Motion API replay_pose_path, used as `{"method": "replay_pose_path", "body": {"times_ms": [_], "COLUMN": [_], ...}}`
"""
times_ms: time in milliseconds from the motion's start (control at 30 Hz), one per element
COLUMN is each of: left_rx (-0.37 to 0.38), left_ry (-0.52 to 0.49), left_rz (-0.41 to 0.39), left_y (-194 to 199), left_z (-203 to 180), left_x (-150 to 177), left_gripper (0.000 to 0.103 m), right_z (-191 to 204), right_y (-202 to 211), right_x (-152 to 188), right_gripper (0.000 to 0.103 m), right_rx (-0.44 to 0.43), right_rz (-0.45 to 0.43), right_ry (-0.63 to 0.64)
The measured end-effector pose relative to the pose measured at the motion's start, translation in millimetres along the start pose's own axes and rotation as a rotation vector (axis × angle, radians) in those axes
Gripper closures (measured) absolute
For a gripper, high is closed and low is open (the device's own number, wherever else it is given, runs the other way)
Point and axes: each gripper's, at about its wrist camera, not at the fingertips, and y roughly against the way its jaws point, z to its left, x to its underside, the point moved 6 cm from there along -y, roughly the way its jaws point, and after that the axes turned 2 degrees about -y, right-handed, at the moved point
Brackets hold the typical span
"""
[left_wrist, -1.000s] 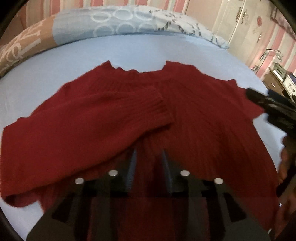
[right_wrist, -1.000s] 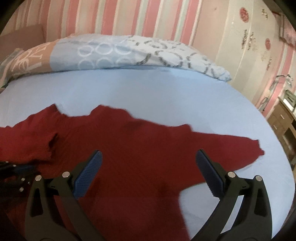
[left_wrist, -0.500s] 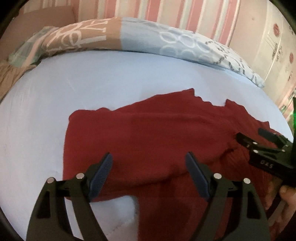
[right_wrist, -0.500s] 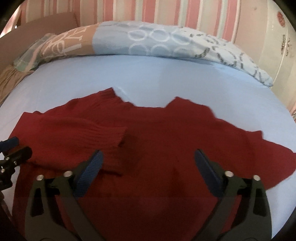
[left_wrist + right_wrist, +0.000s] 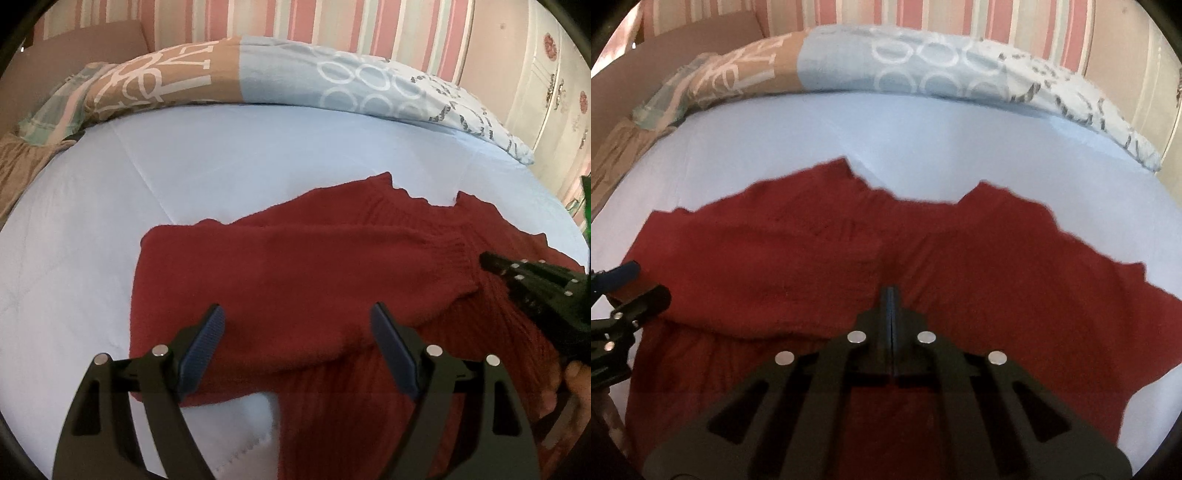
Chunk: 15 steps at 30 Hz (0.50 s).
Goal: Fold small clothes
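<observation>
Hovering wide apart: left hand-held gripper (image 5: 297, 332) over red sweater (image 5: 295, 266) | right hand-held gripper (image 5: 891, 295) closed; grip on knit unclear

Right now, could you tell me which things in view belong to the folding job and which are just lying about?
Job: red sweater, left gripper open, right gripper shut.

Lying about: patterned duvet, blue bedsheet, cabinet.

Pale blue bed sheet (image 5: 258, 155) fills the scene; patterned blue-and-tan bedding (image 5: 258, 77) lies along its far edge, pink-striped wall (image 5: 332, 22) behind, white floral-decorated wardrobe (image 5: 554, 85) far right.
</observation>
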Motion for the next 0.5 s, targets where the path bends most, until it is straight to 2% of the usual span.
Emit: {"method": "replay_pose_path", "body": {"times_ms": [33,100,133,167,200,233,333,400,433,500], "left_rx": [0.002,0.002,0.003,0.002,0.002,0.002,0.004,0.009,0.007,0.009], "left_ry": [0.003,0.011,0.013,0.015,0.014,0.011,0.01,0.013,0.013,0.018], "left_rz": [-0.002,-0.002,0.0,0.001,0.001,0.004,0.008,0.006,0.007,0.007], "left_y": [0,-2,-2,-3,-4,-5,-7,-7,-7,-7], "left_z": [0,1,0,0,0,-1,-1,0,0,1], "left_x": [0,0,0,0,1,1,1,0,0,0], "left_gripper": [0.021,0.021,0.021,0.021,0.021,0.021,0.021,0.021,0.021,0.022], "right_z": [-2,-6,-8,-6,-6,-5,2,9,12,23], "right_y": [-1,-2,-1,-1,-1,-1,-11,-20,-21,-20], "right_x": [0,0,0,0,0,1,5,10,12,12], "right_gripper": [0.103,0.1,0.084,0.052,0.042,0.04,0.04,0.044,0.051,0.079], "right_rx": [-0.047,-0.078,-0.092,-0.095,-0.093,-0.093,-0.122,-0.129,-0.127,-0.142], "right_rz": [0.022,0.033,0.027,0.024,0.017,0.015,0.051,0.079,0.082,0.08], "right_ry": [-0.018,-0.042,-0.048,-0.052,-0.055,-0.056,-0.073,-0.065,-0.058,-0.027]}}
